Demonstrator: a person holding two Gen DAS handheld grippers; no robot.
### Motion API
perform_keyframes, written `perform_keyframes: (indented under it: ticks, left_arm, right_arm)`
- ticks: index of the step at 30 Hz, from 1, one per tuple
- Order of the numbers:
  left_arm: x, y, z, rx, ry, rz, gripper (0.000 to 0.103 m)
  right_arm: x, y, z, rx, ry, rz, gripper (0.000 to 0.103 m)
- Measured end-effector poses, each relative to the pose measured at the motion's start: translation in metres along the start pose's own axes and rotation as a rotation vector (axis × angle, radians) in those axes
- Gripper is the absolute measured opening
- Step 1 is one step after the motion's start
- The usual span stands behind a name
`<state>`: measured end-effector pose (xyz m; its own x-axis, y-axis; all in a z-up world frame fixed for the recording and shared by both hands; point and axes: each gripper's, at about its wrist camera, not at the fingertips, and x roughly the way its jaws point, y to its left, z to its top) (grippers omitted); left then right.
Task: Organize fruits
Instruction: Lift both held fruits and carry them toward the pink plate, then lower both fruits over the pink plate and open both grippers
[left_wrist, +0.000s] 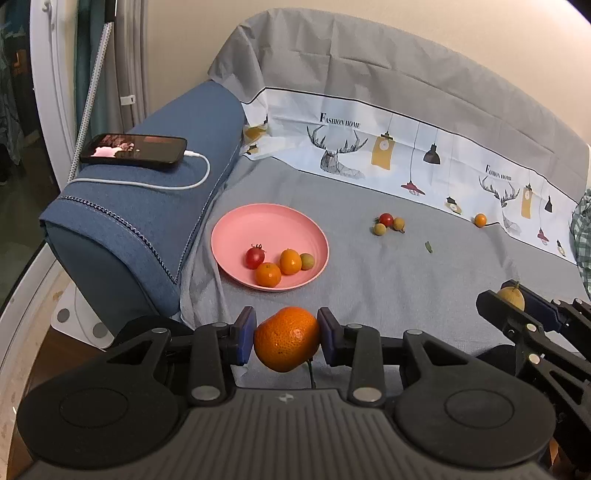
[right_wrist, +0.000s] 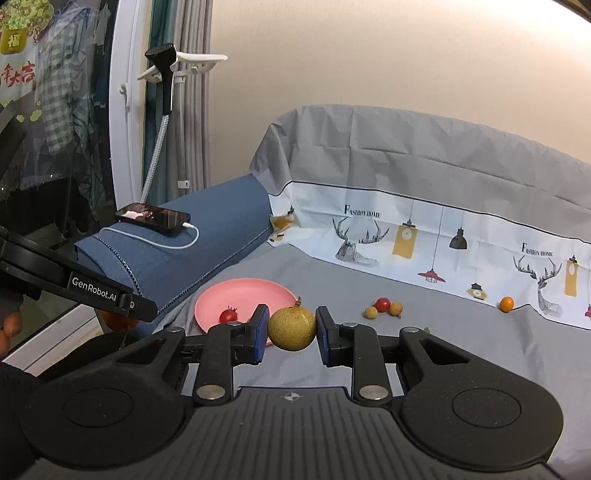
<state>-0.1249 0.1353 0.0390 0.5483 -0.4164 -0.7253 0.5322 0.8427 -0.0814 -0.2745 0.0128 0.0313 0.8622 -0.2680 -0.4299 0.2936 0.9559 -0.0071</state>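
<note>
Both loaded. Left hand-held gripper clamped on a mandarin, low centre of its view. Right hand-held gripper clamped on a tan round fruit. Pink plate lies ahead, up-left of the mandarin, four fruits in it; left is nearer. Stray fruits sit centre-right on the grey sofa cover.

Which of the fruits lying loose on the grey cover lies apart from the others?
The small orange fruit by the printed white band; the red tomato and two tan fruits cluster together.
</note>
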Motion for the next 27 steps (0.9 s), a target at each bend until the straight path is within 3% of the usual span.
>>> perform_keyframes:
  ticks: [16,27]
  left_arm:
    - [0.035,0.020,0.012,-0.046,0.061,-0.006,0.040]
    - [0.084,0.034,0.046,-0.087,0.101,0.019,0.040]
  right_arm:
    - [0.034,0.003,0.000,-0.021,0.093,-0.005,0.028]
    - [0.098,0.002,0.011,-0.003,0.177,0.035,0.028]
